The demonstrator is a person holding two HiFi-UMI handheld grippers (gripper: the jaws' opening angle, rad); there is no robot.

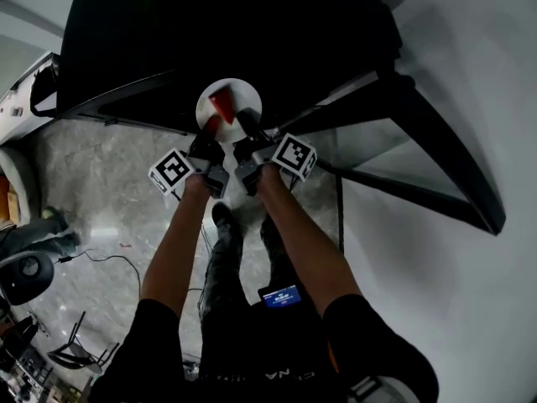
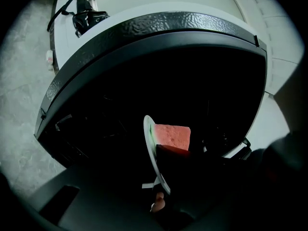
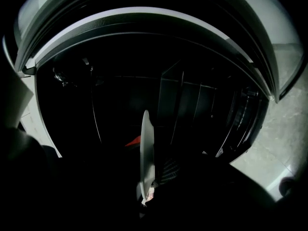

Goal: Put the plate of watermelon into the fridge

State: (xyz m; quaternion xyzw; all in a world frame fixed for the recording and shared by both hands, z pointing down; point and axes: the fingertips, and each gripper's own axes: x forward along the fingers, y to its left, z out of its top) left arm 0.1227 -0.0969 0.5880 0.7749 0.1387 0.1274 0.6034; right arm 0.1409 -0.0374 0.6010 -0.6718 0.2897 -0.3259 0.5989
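Left gripper point(image 2: 161, 196): jaws closed on the near rim of the plate point(image 2: 151, 148), which shows edge-on between them.
Right gripper point(image 3: 147, 191): jaws nearly together, pinching the same thin rim just beside the left one.
Plate, white, round: carried by both grippers, resting on nothing visible, at the mouth of the fridge point(image 1: 210, 32).
Watermelon point(image 2: 173, 134): red wedge with a green rind edge, lying on the plate, loose.
Fridge: interior dark, with faint shelves point(image 3: 192, 105) in the right gripper view; which shelf lies under the plate cannot be told.
Door point(image 1: 436, 158): swung open at the person's right.
Step in hand, as judged: carrying the plate inward. Handling advice: advance both grippers together at one height, keep the plate level so the wedge does not slide, and set the base fully on a shelf before loosening either grip.
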